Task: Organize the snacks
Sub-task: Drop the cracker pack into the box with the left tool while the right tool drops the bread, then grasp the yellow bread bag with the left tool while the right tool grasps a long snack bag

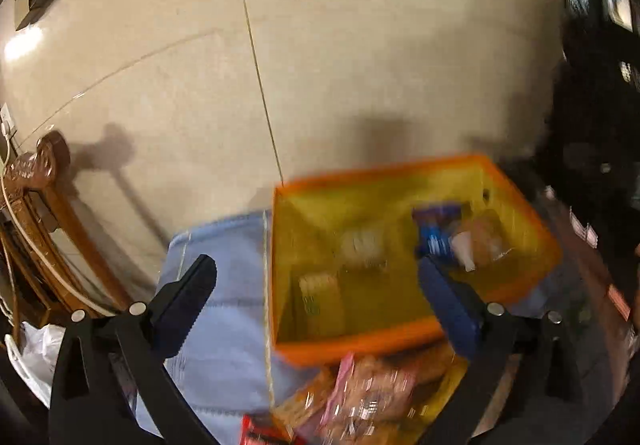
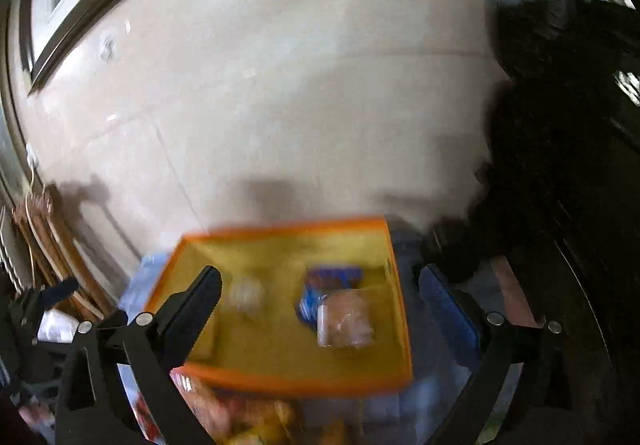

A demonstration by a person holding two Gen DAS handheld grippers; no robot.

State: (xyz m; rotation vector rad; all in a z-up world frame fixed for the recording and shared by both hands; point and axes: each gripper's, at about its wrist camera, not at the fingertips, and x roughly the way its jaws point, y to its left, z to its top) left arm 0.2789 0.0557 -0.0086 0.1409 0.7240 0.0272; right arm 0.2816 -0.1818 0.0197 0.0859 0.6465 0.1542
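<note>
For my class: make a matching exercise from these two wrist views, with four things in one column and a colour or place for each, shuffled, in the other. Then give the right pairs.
Things:
1. basket
2. blue packet
3. cloth
4. pile of snacks

Colour or place:
A. pale blue, spread under the basket
B. outside the basket, beside its near rim
C. yellow with an orange rim
D. inside the basket, next to a clear bag of brown snacks

Pairs: 1-C, 2-D, 3-A, 4-B

The basket (image 1: pixel 400 345) is yellow with an orange rim, on a pale blue cloth (image 1: pixel 224 325). Inside lies a blue packet (image 1: pixel 436 237) (lettering blurred). Both tools (image 1: pixel 316 301) (image 2: pixel 320 309) are black with blue pads.
</note>
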